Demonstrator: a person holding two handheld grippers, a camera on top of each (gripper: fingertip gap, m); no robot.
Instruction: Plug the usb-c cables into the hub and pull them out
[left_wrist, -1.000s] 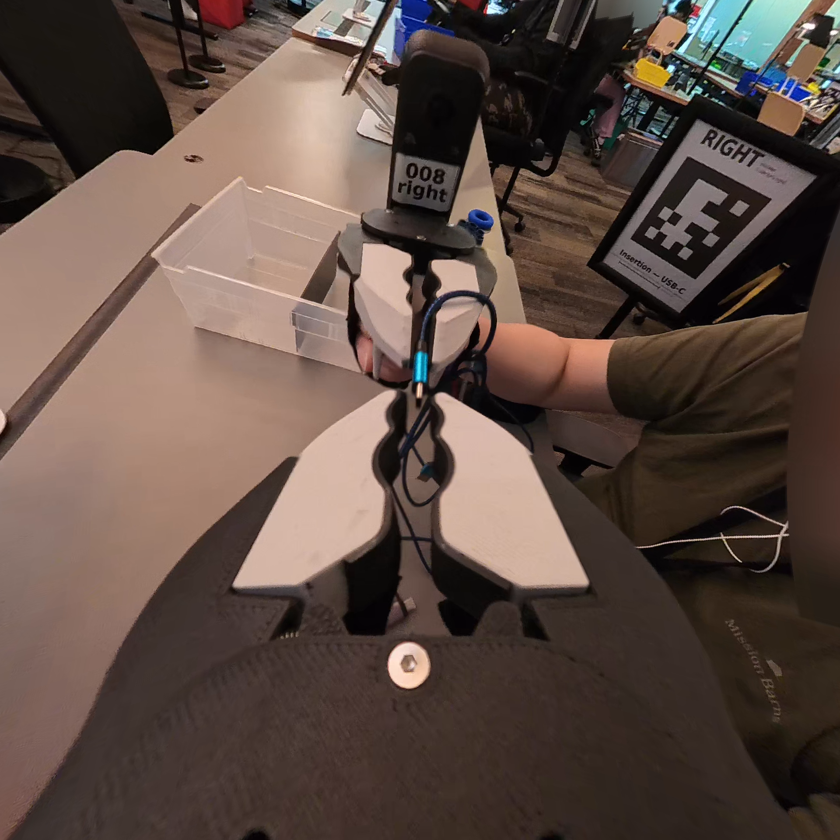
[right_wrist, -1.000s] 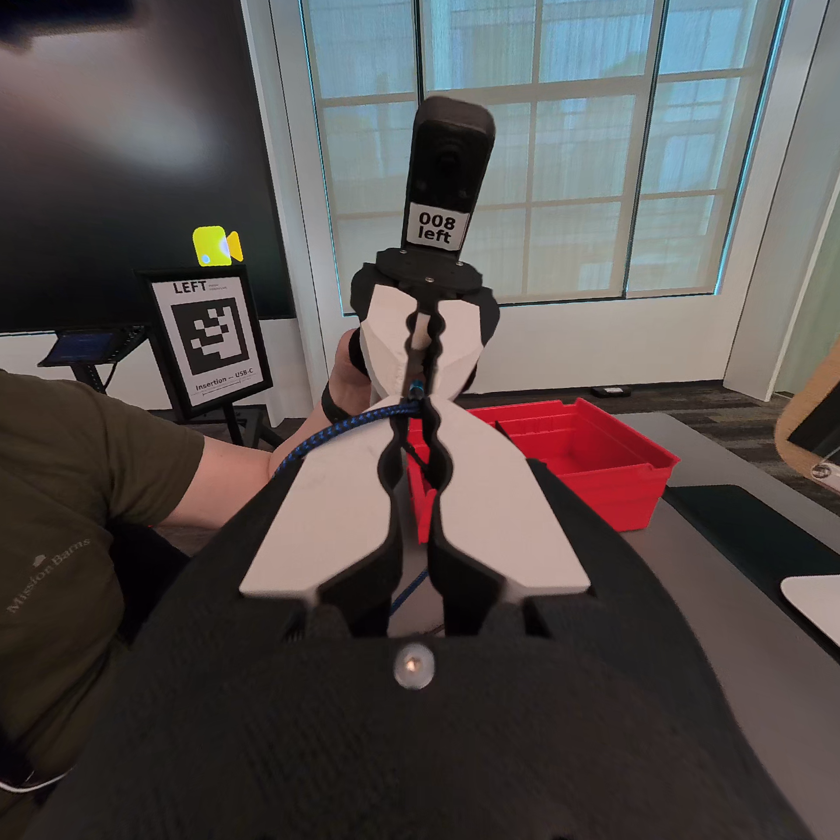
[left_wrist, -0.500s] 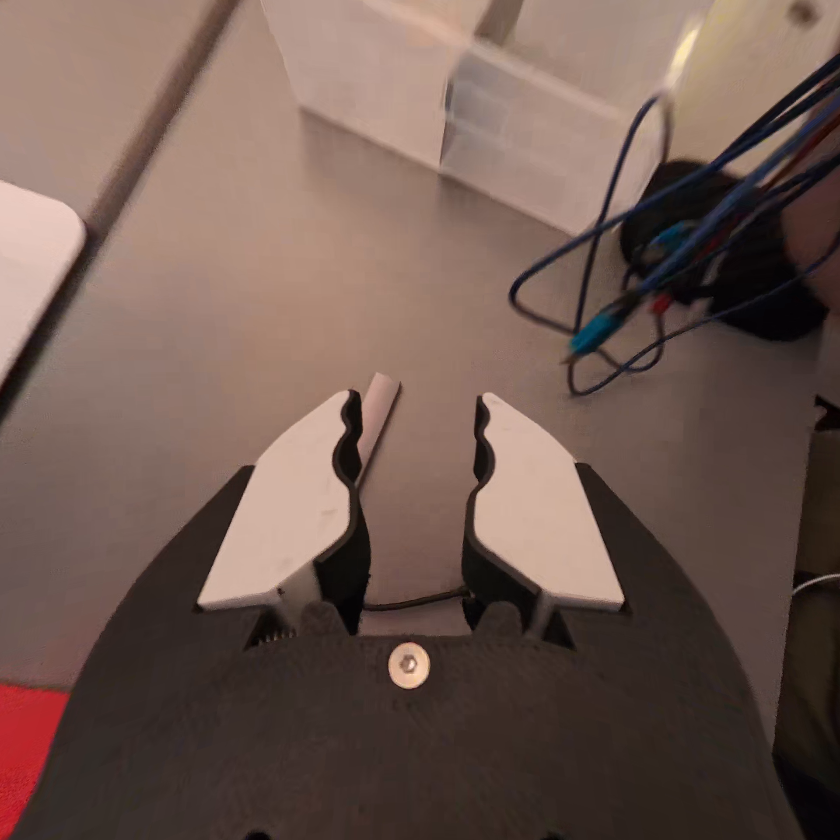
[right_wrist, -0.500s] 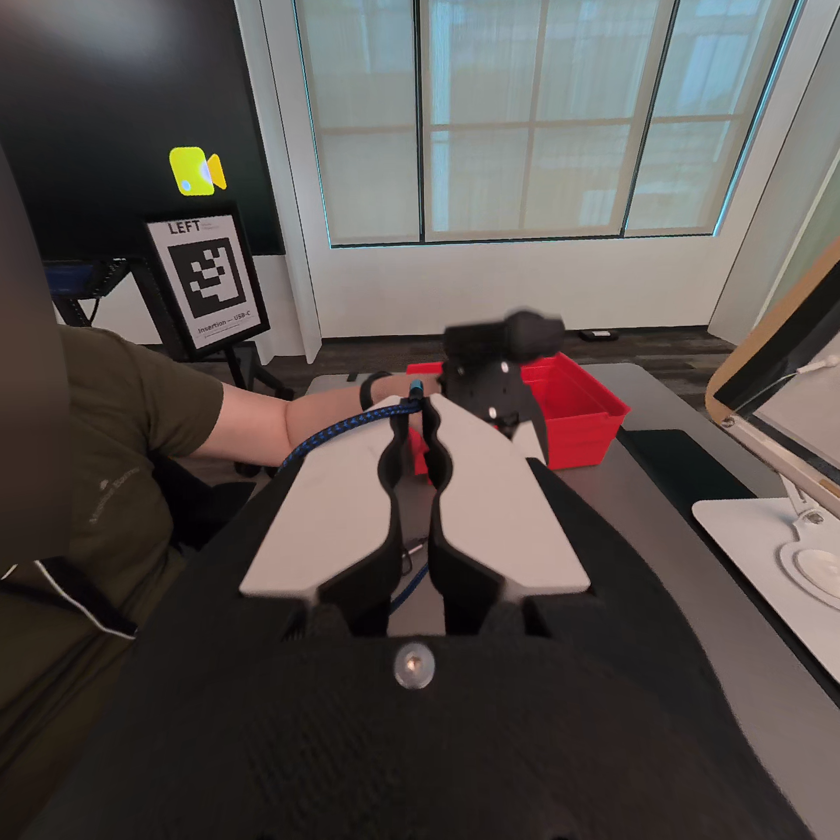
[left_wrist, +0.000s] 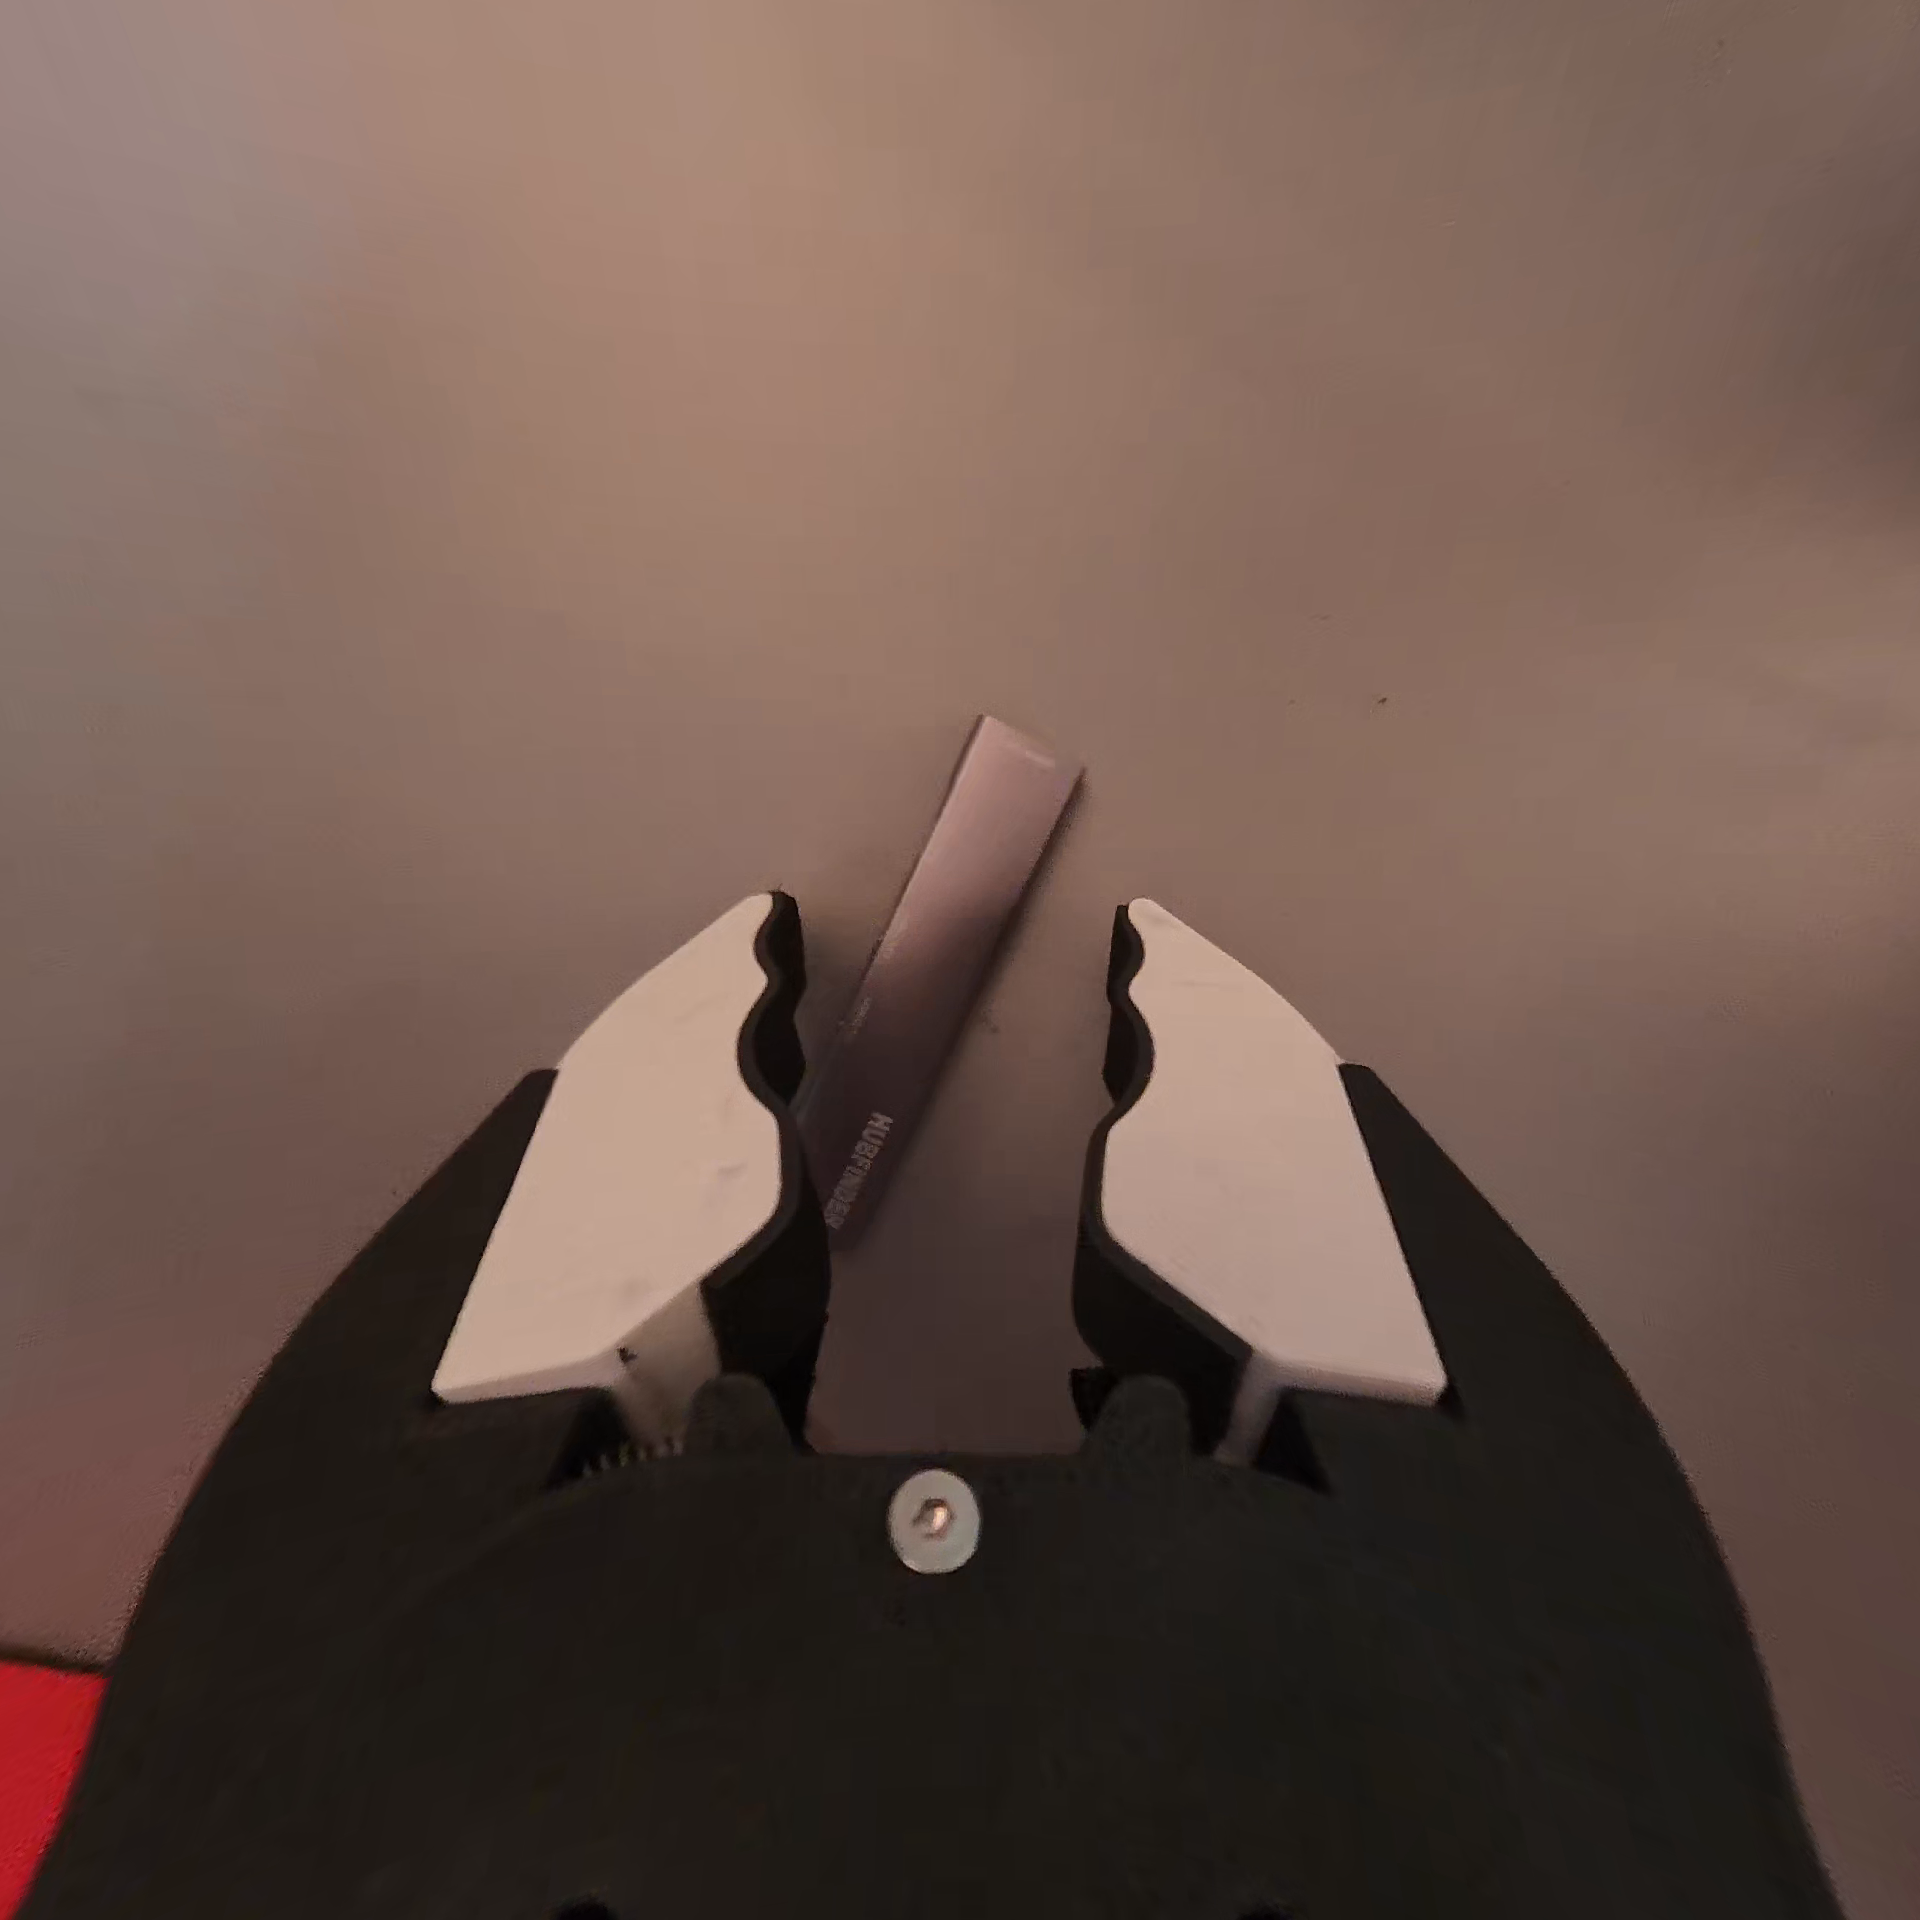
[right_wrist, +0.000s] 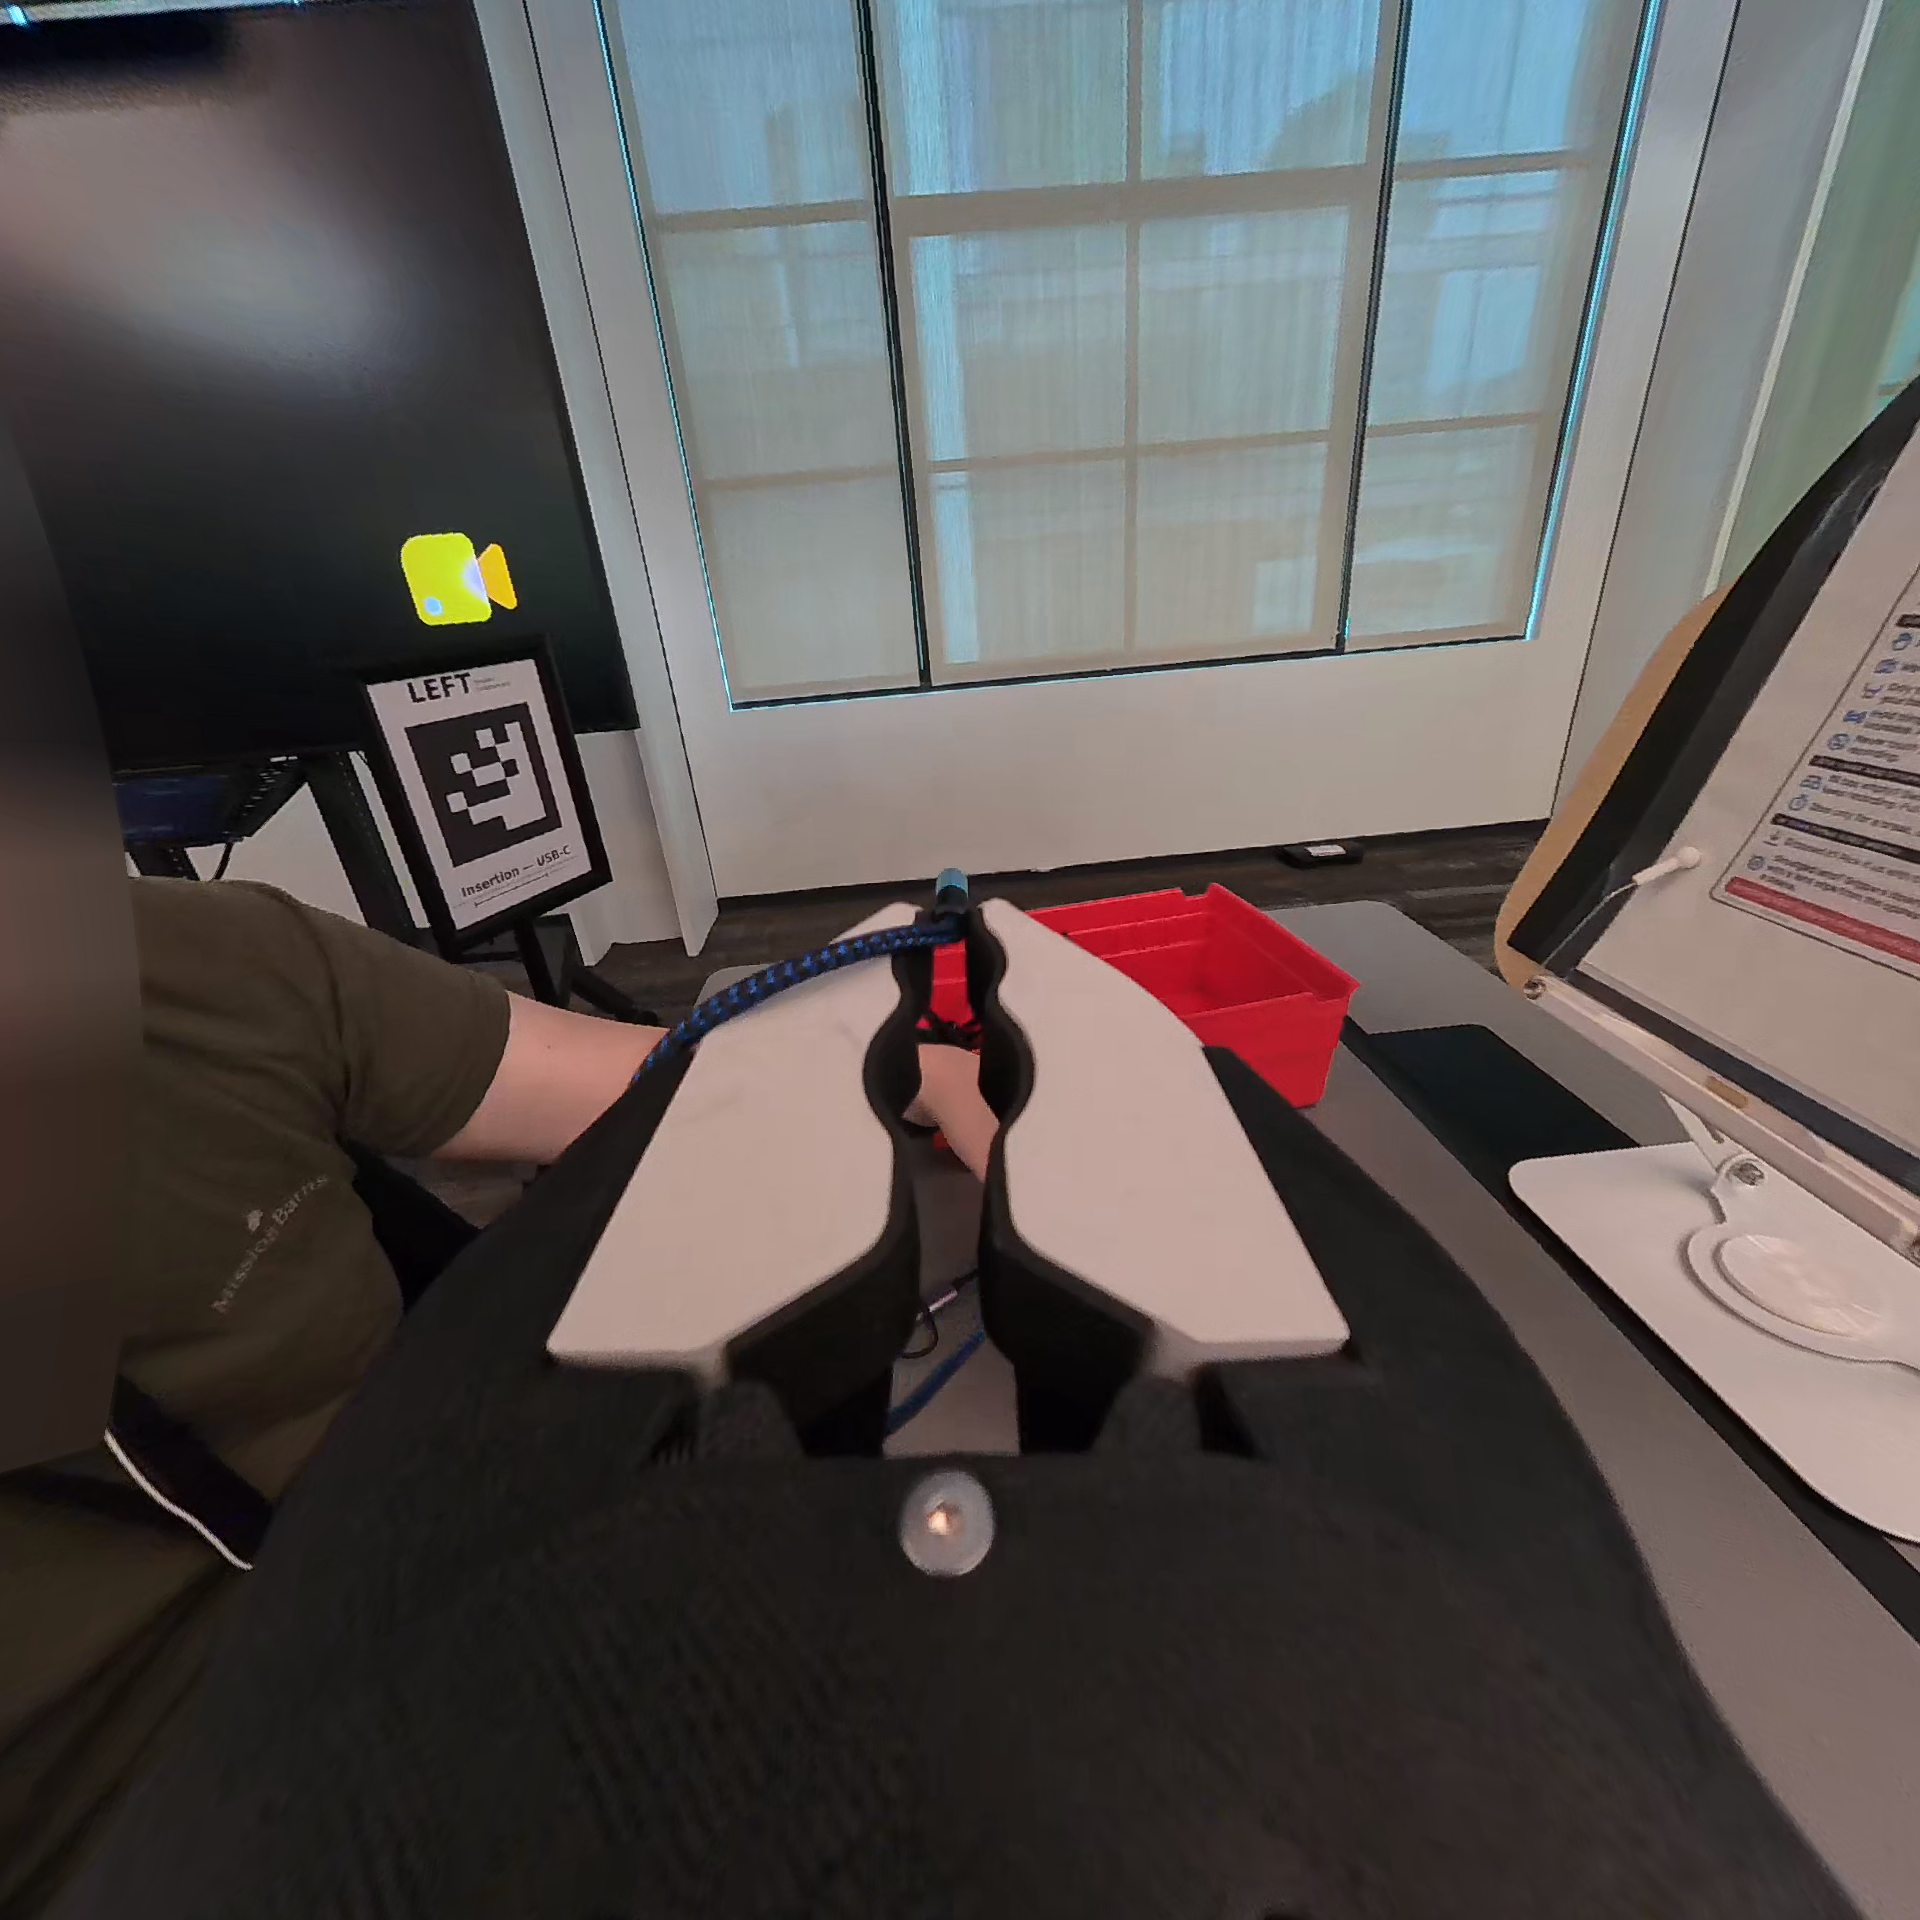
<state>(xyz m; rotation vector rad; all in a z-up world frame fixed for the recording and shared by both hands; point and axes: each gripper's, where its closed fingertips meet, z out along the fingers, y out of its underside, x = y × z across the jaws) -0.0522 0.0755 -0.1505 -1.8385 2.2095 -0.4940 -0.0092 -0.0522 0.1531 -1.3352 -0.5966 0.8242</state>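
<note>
The left gripper (left_wrist: 954, 920) is spread wide, pointing straight down at the grey bench (left_wrist: 520, 468) with nothing between its fingers. The hub (left_wrist: 935, 987), a slim grey bar, lies flat on the bench in the gap, slanted so its near end sits close against the left finger (left_wrist: 644, 1132) while its far end reaches out past both fingertips. Whether that finger actually touches it is unclear. A sliver of red shows at the lower left corner of this view.

The right gripper (right_wrist: 951, 909) is closed on the blue braided cable (right_wrist: 790, 977), pinching it right at the fingertips; the plug's light blue end pokes up just above them, and the cord trails off to the left over the left finger. Through the gap between the fingers, part of the person's hand (right_wrist: 951, 1117) is visible lower down. Beyond stands a red bin (right_wrist: 1226, 987) on the bench, with a tilted screen on a white stand (right_wrist: 1704, 1226) to the right, and a framed marker sign (right_wrist: 483, 784) on the left before a large window.
</note>
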